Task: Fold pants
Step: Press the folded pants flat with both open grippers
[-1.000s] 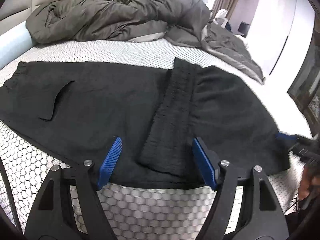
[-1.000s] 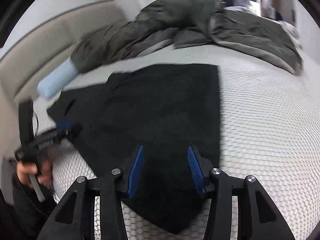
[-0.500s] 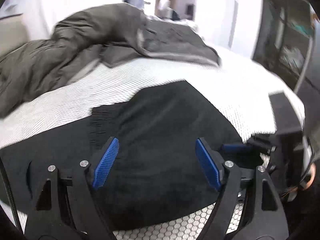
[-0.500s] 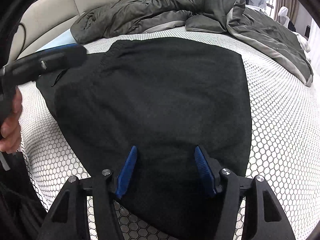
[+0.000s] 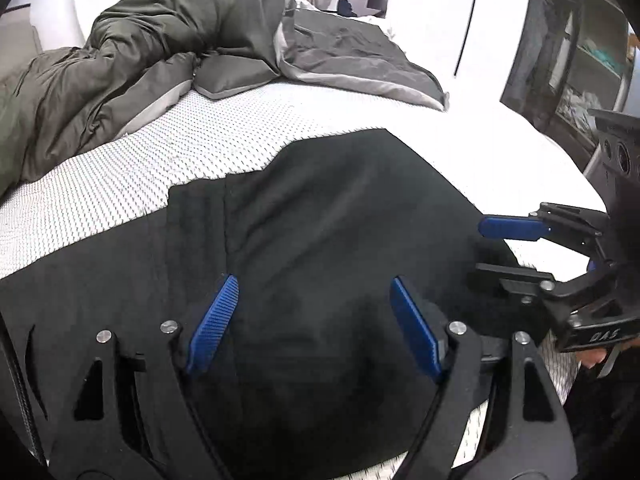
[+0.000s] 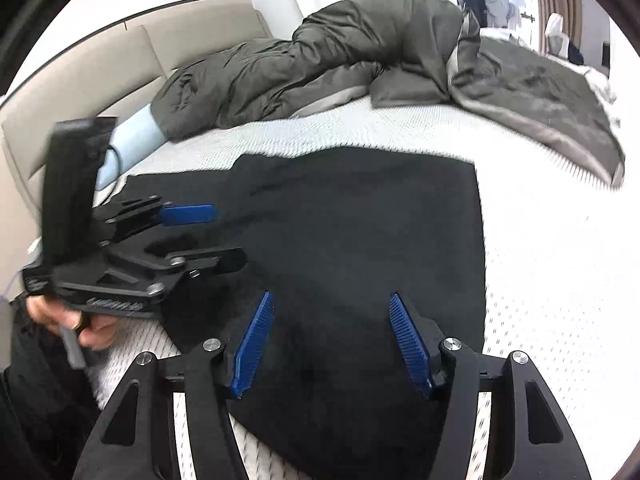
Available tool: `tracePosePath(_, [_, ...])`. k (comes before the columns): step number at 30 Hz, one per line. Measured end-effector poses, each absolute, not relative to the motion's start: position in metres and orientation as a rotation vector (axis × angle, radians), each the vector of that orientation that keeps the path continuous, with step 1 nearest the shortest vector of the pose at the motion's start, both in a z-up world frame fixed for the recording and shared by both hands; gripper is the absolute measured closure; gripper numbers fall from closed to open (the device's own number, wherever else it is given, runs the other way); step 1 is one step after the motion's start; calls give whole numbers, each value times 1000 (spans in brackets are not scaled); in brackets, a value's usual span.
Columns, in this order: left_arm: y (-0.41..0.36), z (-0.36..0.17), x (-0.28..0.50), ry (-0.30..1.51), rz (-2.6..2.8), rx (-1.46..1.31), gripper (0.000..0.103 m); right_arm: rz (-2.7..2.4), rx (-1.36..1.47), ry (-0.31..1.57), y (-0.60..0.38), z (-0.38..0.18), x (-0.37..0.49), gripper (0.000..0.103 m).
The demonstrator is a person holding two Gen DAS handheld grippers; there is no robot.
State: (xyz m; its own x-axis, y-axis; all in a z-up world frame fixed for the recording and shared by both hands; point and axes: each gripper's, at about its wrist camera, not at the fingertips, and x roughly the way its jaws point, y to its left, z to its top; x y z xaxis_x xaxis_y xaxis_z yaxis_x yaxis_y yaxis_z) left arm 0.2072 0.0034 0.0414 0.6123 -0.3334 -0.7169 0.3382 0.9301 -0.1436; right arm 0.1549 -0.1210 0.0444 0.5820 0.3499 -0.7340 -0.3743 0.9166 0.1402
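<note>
Bright daylight w/ blown-out whites, heavy fisheye warp, motion blur at edges

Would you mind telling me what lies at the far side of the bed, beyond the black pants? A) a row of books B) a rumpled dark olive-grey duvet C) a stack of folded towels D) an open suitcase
B: a rumpled dark olive-grey duvet is heaped across the far side of the bed, beyond the black pants.

the only lettering stands on the black body of the right claw, seen upside down in the left wrist view; it seems to read "das".
</note>
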Motion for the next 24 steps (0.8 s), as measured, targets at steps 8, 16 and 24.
tracePosePath(8, [11, 16, 231, 884, -401, 59, 51, 318, -238, 967, -99, -2, 206, 44])
tracePosePath(16, [35, 27, 228, 877, -339, -2, 48, 140, -124, 944, -165, 10, 206, 43])
tracePosePath(24, [39, 60, 234, 758, -369, -78, 48, 261, -45, 797, -139, 51, 203, 43])
